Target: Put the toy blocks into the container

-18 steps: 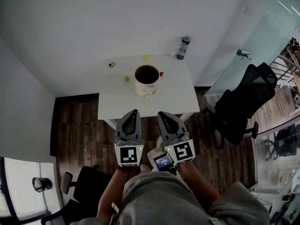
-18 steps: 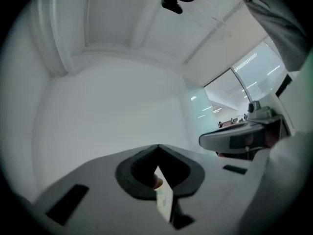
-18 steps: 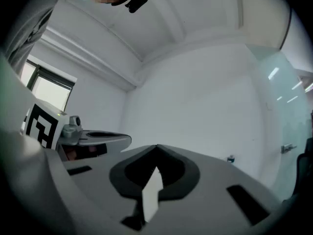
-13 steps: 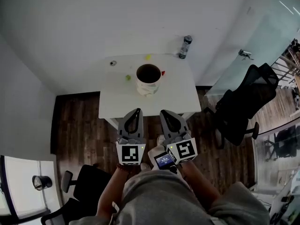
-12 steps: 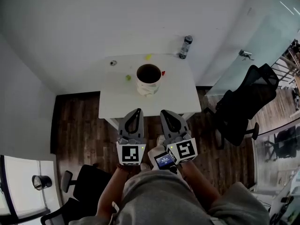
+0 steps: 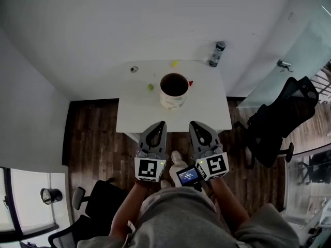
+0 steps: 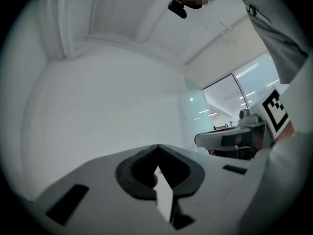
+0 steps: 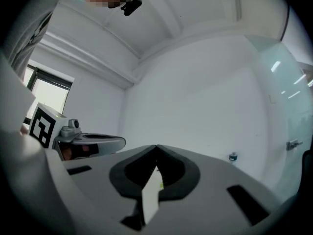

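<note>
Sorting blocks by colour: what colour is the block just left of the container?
The block is yellow-green; head view shows it best.

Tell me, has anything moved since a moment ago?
Only the head camera shifted, so everything slides right in the picture. Nothing was grasped or released. The left gripper and right gripper stay shut and empty; the toy blocks stay outside the container.

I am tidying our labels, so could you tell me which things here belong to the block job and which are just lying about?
Job: container, yellow block, green block, red block, all on the white table.
Lying about: bottle, small dark round thing, black office chair.
</note>
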The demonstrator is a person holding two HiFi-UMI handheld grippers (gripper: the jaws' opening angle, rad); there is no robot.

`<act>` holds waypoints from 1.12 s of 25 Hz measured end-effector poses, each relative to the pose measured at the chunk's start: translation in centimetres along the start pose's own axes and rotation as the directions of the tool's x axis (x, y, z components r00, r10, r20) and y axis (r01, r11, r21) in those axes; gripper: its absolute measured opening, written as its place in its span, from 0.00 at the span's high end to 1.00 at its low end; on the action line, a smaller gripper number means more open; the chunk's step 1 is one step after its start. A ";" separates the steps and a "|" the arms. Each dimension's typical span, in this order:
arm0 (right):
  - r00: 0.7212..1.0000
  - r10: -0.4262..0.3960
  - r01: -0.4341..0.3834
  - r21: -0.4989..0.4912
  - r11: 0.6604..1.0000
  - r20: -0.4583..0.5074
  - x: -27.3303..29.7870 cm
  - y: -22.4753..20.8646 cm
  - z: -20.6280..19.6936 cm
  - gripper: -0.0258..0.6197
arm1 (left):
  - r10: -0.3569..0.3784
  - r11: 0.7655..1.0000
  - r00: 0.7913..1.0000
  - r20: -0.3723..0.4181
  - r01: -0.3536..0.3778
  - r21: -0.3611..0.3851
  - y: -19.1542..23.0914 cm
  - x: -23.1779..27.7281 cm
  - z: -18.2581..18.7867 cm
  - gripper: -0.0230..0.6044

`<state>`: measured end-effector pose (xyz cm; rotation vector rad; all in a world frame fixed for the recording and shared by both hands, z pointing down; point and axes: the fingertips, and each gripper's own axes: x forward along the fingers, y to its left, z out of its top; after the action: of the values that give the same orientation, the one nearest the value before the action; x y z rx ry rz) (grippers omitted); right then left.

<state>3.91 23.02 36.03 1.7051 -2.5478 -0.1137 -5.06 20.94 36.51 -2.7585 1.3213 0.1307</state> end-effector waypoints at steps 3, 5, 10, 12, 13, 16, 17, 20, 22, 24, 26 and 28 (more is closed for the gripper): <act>1.000 -0.001 0.001 -0.016 1.000 -0.014 1.6 -1.8 -0.7 0.96 | 0.009 1.000 1.000 -0.018 -0.009 0.004 1.1 1.3 -0.8 0.96; 1.000 -0.001 0.000 -0.015 1.000 -0.025 2.5 -3.2 -1.2 0.96 | 0.017 1.000 1.000 -0.011 -0.017 0.005 1.7 2.5 -0.7 0.96; 0.999 0.005 -0.006 -0.025 1.000 -0.044 4.9 -6.1 -1.9 0.96 | 0.031 0.999 0.999 -0.024 -0.031 0.008 3.2 5.1 -1.7 0.96; 0.998 0.013 -0.015 -0.032 0.999 -0.054 6.1 -7.2 -2.4 0.96 | 0.034 0.999 0.999 -0.027 -0.033 0.009 3.6 6.2 -1.9 0.96; 0.998 0.018 -0.020 -0.036 0.999 -0.059 6.7 -7.7 -2.6 0.96 | 0.033 0.999 0.999 -0.034 -0.032 0.009 3.7 6.7 -2.2 0.96; 0.997 0.036 -0.039 -0.048 0.998 -0.069 8.6 -9.4 -3.2 0.96 | 0.039 0.999 0.998 -0.046 -0.038 0.020 4.3 8.3 -2.4 0.96; 0.997 0.039 -0.042 -0.049 0.998 -0.072 9.3 -10.0 -3.6 0.96 | 0.042 0.999 0.998 -0.044 -0.041 0.022 4.5 9.0 -2.5 0.96; 0.995 0.042 -0.046 -0.037 0.998 -0.095 11.0 -12.2 -5.0 0.96 | 0.042 0.999 0.996 -0.073 -0.041 0.014 4.9 10.5 -3.6 0.96; 0.992 0.049 -0.053 -0.036 0.998 -0.114 12.2 -13.6 -6.2 0.96 | 0.046 0.999 0.996 -0.071 -0.047 -0.004 5.2 11.5 -3.8 0.96; 0.989 0.062 -0.069 -0.047 0.997 -0.134 13.7 -15.2 -7.5 0.96 | 0.046 0.999 0.997 -0.066 -0.047 -0.014 5.5 12.6 -3.9 0.96; 0.984 0.081 -0.092 -0.065 0.994 -0.160 15.1 -16.9 -9.1 0.96 | 0.049 0.999 0.997 -0.063 -0.050 -0.012 5.7 13.7 -4.0 0.96; 0.977 0.098 -0.116 -0.086 0.990 -0.191 16.3 -18.5 -11.0 0.96 | 0.060 0.998 0.995 -0.080 -0.061 -0.004 5.9 14.5 -4.7 0.96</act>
<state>15.86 0.73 45.44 1.4671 -2.4478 -0.0655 -0.43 5.52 39.31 -2.7573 1.4265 0.0285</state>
